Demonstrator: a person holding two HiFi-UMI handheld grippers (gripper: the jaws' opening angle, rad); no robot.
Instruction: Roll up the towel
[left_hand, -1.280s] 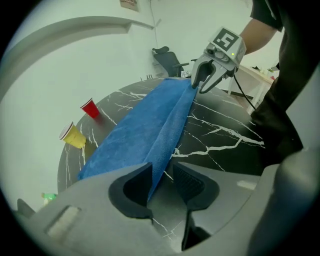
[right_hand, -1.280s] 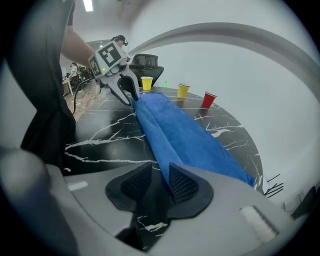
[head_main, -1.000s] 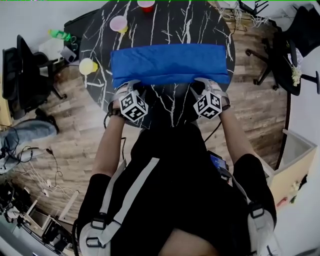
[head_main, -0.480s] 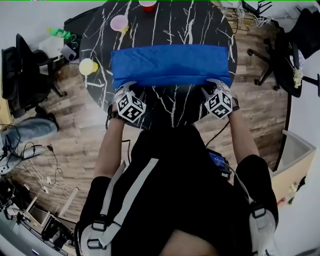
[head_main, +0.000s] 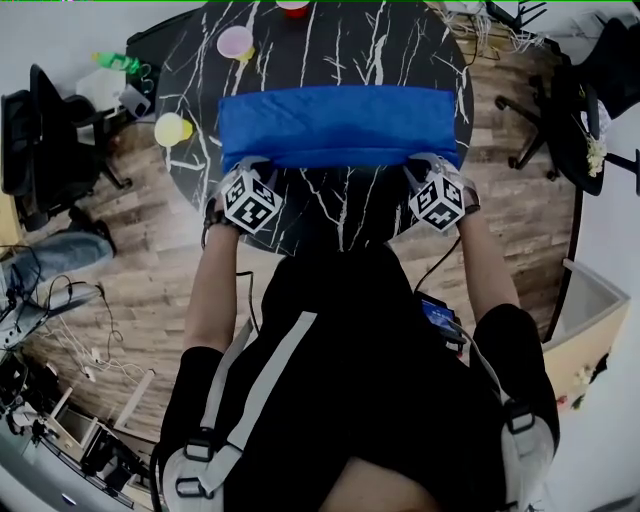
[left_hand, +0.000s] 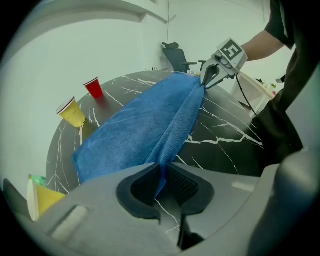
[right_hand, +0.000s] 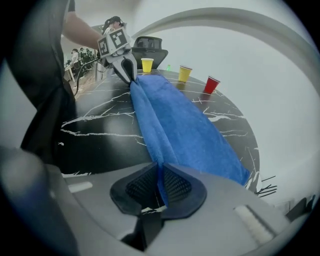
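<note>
Tongs, jaws just closed, clamp the near edge of the towel (head_main: 340, 125) lying across the table (head_main: 340, 215): left gripper (left_hand: 161, 176) at 7 o'clock, right gripper (right_hand: 160, 181) at 5. Yellow cup (head_main: 170, 129) at 9, pink cup (head_main: 236, 41) at 11, red cup (head_main: 292, 8) at 12; contents unclear.

Black shirt (head_main: 380, 330), grey straps (head_main: 272, 368); left claw (left_hand: 161, 187) grey (marker cube (head_main: 250, 200)).

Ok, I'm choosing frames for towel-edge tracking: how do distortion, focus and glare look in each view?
Head view: fisheye curves the scene's edges, but the folded blue cloth towel is reasonably sharp and evenly lit on the round black marble-patterned table. Left gripper view: heavy dark circular vignette, towel weave crisp, no glare. Right gripper view: same vignette, towel sharp along its length.
</note>
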